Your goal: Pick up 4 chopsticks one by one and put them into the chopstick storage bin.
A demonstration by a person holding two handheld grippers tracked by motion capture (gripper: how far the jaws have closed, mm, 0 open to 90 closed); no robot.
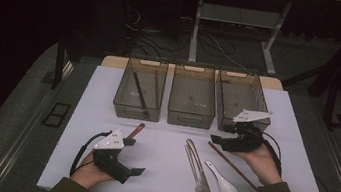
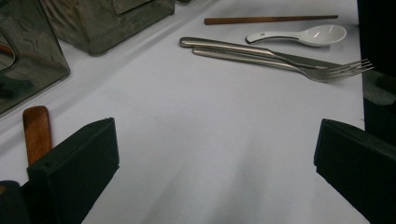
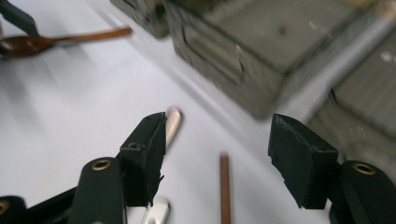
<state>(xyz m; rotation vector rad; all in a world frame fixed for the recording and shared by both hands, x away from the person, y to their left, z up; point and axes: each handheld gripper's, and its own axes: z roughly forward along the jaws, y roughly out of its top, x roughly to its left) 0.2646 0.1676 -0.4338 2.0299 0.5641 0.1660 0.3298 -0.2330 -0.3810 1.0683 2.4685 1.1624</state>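
Approaching the brown chopstick [image 3: 225,186] with the right gripper [image 3: 217,154].
Jaws are standing wide and empty, straddling its end; next move calls for lowering and closing squarely.

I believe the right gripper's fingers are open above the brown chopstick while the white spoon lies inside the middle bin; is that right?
Not quite: the white spoon lies on the table, beside the fork, not in the middle bin, as the high view shows. The rest holds: the right gripper has its fingers open above the brown chopstick.
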